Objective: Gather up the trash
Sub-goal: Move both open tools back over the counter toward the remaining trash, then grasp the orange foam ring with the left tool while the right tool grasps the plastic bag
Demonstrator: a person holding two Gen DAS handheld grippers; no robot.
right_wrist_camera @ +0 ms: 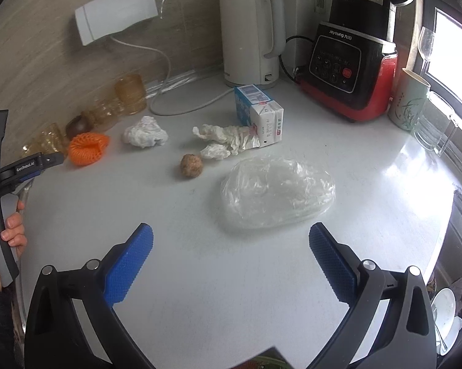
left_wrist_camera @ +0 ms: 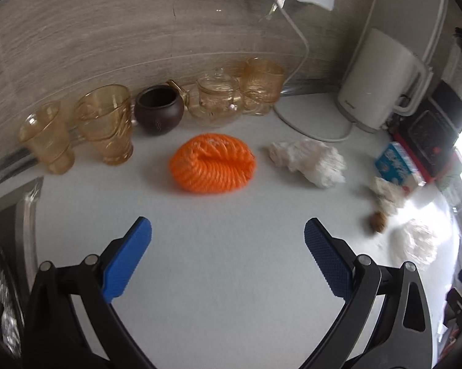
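Two fisheye views look along hand-held grippers over a white counter (right_wrist_camera: 231, 276) strewn with trash.

Left wrist view: the left gripper (left_wrist_camera: 228, 227) fills the bottom of the frame, its blue-padded jaws spread wide with nothing between them. Just above the gap, at centre frame, lies an orange net (left_wrist_camera: 212, 163), bunched into an oval. To its right sits a crumpled tissue (left_wrist_camera: 308, 160). Farther right, near the frame edge, are a blue carton (left_wrist_camera: 394, 163), another tissue wad (left_wrist_camera: 388, 196), a small brown ball (left_wrist_camera: 378, 221) and a blurred plastic bag (left_wrist_camera: 415, 243). Amber glasses (left_wrist_camera: 105, 123), a dark pot (left_wrist_camera: 158, 110) and a glass teapot (left_wrist_camera: 218, 98) line the wall across the upper left. A white kettle (left_wrist_camera: 378, 83) stands at upper right.

Right wrist view: the right gripper (right_wrist_camera: 231, 230) is likewise wide open and empty at the bottom of the frame. The clear plastic bag (right_wrist_camera: 277, 190) lies just above the gap, right of centre. The brown ball (right_wrist_camera: 191, 165) is to its upper left. A long twisted tissue (right_wrist_camera: 228, 138) touches the carton (right_wrist_camera: 260, 113), which lies on its side at centre frame. The crumpled tissue (right_wrist_camera: 145, 135) and the net (right_wrist_camera: 88, 147) sit at left centre. The kettle (right_wrist_camera: 249, 37) and a black-and-red blender (right_wrist_camera: 348, 70) stand along the top. At the left edge a hand (right_wrist_camera: 14, 227) grips the other gripper's handle.
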